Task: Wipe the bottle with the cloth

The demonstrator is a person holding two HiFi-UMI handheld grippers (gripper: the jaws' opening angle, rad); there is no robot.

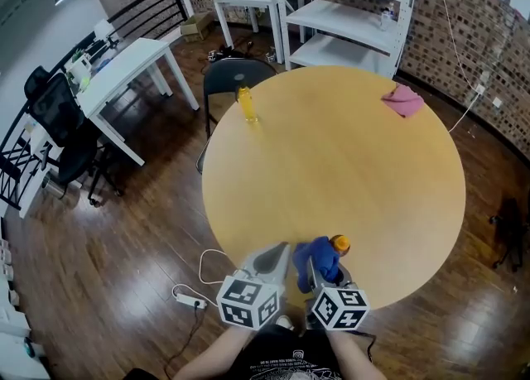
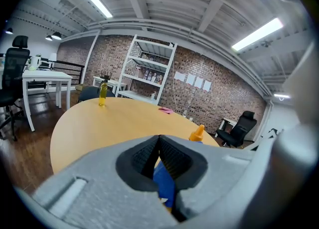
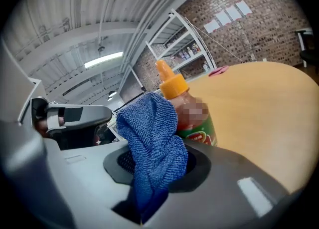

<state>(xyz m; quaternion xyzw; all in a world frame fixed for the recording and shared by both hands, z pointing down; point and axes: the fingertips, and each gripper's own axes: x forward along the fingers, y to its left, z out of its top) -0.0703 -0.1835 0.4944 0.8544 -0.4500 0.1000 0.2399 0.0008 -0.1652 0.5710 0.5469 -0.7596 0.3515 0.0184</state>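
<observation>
A sauce bottle (image 1: 339, 245) with an orange cap stands near the front edge of the round wooden table (image 1: 348, 155). A blue cloth (image 1: 313, 257) lies against its left side. My right gripper (image 1: 321, 269) is shut on that cloth (image 3: 152, 133), and the bottle (image 3: 192, 118) rises just behind it. My left gripper (image 1: 283, 252) sits just left of the cloth, its jaws shut with nothing between them. In the left gripper view the jaw tips (image 2: 159, 137) meet; the blue cloth (image 2: 163, 183) shows beyond them and the orange cap (image 2: 197, 133) to their right.
A yellow bottle (image 1: 245, 103) stands at the table's far left edge and a pink cloth (image 1: 403, 99) lies at its far right. A dark chair (image 1: 232, 76) is tucked behind the table. White shelving (image 1: 348, 14) and white tables (image 1: 124, 68) stand further off. A power strip (image 1: 189, 297) lies on the floor.
</observation>
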